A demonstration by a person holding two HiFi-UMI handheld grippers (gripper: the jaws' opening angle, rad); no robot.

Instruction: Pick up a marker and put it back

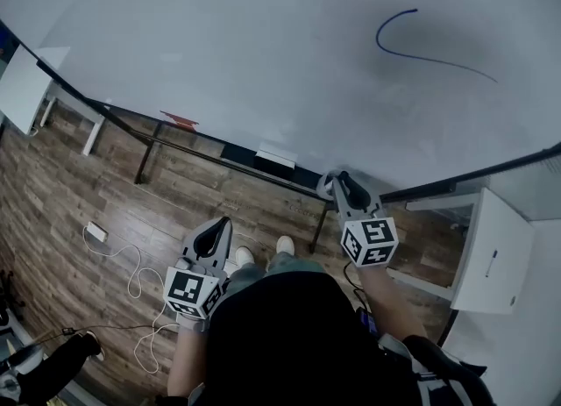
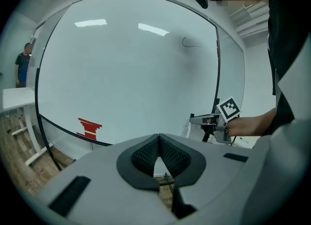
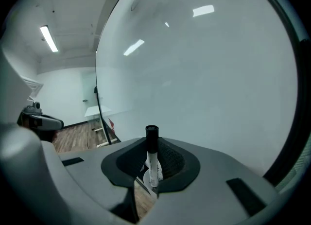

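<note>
White marker (image 3: 152,163), black cap, stands upright, apparently gripped in right claw (image 3: 152,152).

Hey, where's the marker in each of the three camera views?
Head view: cannot be made out, even at the right gripper, centre-right.
Left gripper view: cannot be made out; that gripper shows small at right.
Right gripper view: marker clamped between the jaws, lower centre, black cap up.
Shared landmark: the whiteboard behind everything.

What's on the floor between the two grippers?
In the head view, the person's white shoes and a black stand leg are on the wood floor between the left gripper and the right gripper, which grips the marker.
</note>
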